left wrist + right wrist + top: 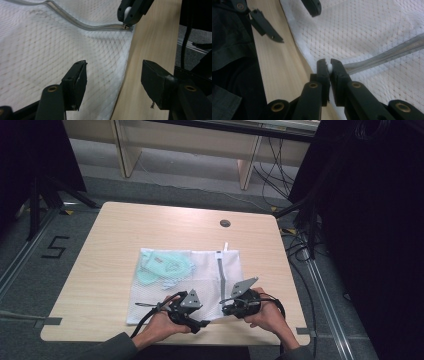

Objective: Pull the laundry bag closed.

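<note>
The right gripper [329, 68] is pinched on the white zipper pull [329, 67] at the near end of the zipper [387, 55] on the white mesh laundry bag [200, 270], which lies on the table [110, 245]. The left gripper [113, 75] gapes wide, empty, over the bag's near edge beside that zipper (nothing braced yet). Better to pin the mesh there before pulling straight along the zipper.

The high view is dim and soft, with dark, nearly black margins left and right; the pale wooden table [110, 270] is the brightest area, lit evenly from above with only faint shadows. In the left gripper view the white mesh laundry bag [37, 55] is grainy and slightly blurred, the near black jaws soft. The right gripper view is brighter, its mesh sharper, its lower edge out of focus.
</note>
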The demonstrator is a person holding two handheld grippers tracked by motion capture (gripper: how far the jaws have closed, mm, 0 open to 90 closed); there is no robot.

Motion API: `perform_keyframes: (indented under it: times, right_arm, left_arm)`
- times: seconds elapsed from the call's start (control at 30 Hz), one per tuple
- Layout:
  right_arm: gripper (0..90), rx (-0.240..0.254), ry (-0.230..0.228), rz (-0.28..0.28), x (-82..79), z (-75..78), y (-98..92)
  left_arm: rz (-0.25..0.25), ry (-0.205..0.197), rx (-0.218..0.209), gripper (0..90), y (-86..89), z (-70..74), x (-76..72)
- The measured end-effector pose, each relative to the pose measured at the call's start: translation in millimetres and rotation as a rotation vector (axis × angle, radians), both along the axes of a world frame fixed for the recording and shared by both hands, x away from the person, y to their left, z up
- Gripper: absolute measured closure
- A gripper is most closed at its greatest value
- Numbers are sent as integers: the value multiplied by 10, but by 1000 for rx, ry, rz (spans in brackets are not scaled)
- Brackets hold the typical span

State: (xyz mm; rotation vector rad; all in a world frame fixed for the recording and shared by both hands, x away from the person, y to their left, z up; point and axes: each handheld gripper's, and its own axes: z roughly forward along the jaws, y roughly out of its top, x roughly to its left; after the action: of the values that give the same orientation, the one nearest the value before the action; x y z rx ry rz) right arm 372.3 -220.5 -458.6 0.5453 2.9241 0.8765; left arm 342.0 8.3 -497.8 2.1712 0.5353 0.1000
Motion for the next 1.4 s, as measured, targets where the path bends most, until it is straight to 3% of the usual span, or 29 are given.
perform_keyframes:
  times: [0.17, 0.23, 0.37, 0.4, 0.47, 0.53, 0.6, 0.63, 0.67, 0.73, 0.83, 0.97, 1.0, 1.07, 1.2, 1.27, 1.4]
  right_arm:
    - [864, 5, -6, -3, 1, 5, 7]
    - [864, 5, 0, -7, 2, 9, 4]
    - [864, 6, 3, -14, -2, 12, 12]
    - [864, 9, 0, -9, 2, 12, 13]
    - [864, 13, -1, 5, 13, 8, 16]
    - [864, 8, 0, -5, 2, 8, 19]
    - [864, 10, 4, -7, 2, 9, 22]
    - [864, 7, 7, -4, 5, 16, 20]
    - [864, 8, 8, -9, 7, 14, 20]
    - [864, 18, 3, -2, 10, 9, 18]
    - [864, 20, 9, -14, 14, 18, 13]
    - [864, 19, 15, -17, 21, 11, 15]
    - [864, 17, 15, -17, 22, 8, 15]
    - [864, 18, 15, -14, 23, 7, 15]
    - [864, 24, 16, -24, 35, -5, 4]
    - [864, 20, 30, -21, 40, -1, -10]
    - [864, 24, 20, -14, 60, -26, -19]
  left_arm:
    - [-20, -24, 1, 408, -120, -24, 12]
    - [-25, -25, -8, 465, -174, -65, 11]
    - [-39, -54, 13, 511, -284, -132, 17]
    - [-52, -67, 51, 509, -288, -129, 30]
    - [-54, -72, 44, 512, -319, -140, 24]
    - [-56, -90, 66, 531, -324, -137, 36]
    - [-43, -89, 43, 553, -353, -151, 31]
    - [-57, -95, 64, 558, -352, -143, 40]
    - [-44, -87, 40, 571, -381, -153, 20]
    - [-49, -111, 56, 608, -395, -151, 24]
    - [-53, -101, 55, 626, -402, -161, 45]
    - [-64, -124, 60, 726, -411, -161, 44]
    - [-87, -141, 84, 737, -405, -151, 55]
    - [-88, -150, 80, 759, -415, -149, 50]
    - [-112, -197, 113, 838, -417, -135, 43]
    - [-141, -190, 114, 857, -417, -146, 45]
    - [-139, -188, 103, 878, -417, -152, 37]
